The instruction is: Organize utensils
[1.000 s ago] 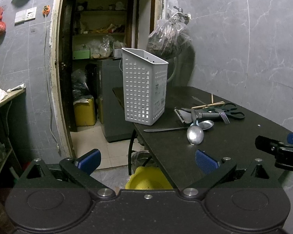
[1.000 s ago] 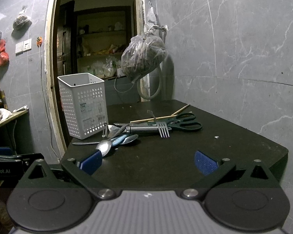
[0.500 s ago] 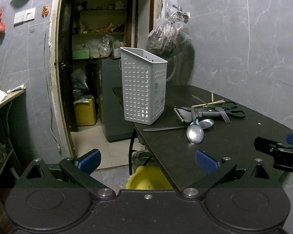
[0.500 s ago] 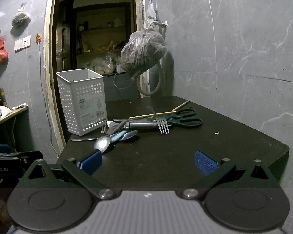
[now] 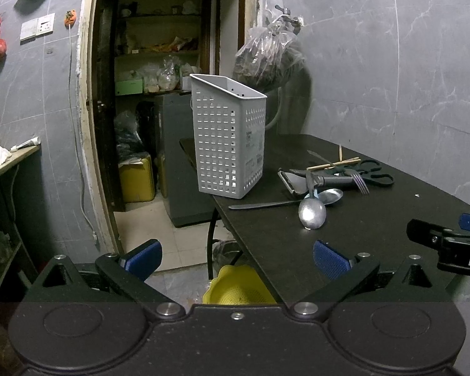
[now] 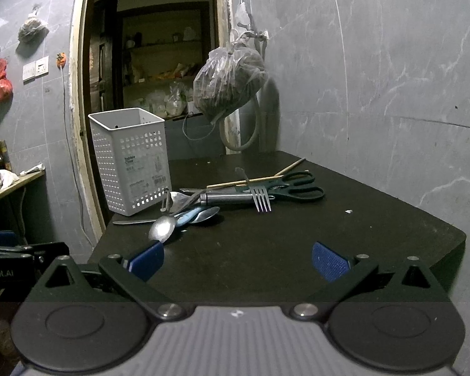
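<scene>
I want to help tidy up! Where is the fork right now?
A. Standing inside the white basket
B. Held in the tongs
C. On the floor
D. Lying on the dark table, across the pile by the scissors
D: the fork lies on the dark table, resting across the pile next to the scissors; the white basket looks empty and both tongs are open and hold nothing.

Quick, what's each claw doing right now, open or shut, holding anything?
Left claw: open, holding nothing.
Right claw: open, holding nothing.
</scene>
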`<state>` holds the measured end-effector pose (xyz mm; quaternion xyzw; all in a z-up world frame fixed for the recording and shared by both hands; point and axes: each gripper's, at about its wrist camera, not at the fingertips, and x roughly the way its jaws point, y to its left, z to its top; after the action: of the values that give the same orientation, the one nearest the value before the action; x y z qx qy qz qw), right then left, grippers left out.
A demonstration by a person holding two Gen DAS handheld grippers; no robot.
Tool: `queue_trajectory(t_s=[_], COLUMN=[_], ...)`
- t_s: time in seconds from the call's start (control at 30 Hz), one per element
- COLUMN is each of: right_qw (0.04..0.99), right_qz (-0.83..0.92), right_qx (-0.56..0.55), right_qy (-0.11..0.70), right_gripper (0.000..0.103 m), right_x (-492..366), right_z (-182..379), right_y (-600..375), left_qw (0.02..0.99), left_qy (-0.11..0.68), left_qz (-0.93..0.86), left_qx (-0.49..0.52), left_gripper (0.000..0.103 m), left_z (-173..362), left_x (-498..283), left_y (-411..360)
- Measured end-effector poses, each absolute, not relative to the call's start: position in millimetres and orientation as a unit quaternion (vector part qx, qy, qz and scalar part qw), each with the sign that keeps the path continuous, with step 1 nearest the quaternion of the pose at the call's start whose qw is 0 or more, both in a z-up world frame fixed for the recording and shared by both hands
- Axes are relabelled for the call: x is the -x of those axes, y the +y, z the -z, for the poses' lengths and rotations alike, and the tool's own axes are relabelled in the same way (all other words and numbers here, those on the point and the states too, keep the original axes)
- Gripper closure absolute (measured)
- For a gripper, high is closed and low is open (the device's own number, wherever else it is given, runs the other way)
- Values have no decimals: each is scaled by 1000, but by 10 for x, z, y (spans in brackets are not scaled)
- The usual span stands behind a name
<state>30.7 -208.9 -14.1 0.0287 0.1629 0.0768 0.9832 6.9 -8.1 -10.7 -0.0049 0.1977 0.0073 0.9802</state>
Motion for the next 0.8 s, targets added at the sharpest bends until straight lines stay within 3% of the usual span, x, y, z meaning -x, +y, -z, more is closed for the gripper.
queue_trajectory(t_s=[0.8], right_qw=[982], right_qz=[-77], right_qx=[-29], right_qy=[167], right_gripper=[0], right_x=[-325], right_z=[141], right_y=[-2097], left_qw=[978], left_qy=[207], left_qz=[-11], left_qx=[2], left_gripper=[1], left_z=[116], left_x=[-117], left_y=[-77])
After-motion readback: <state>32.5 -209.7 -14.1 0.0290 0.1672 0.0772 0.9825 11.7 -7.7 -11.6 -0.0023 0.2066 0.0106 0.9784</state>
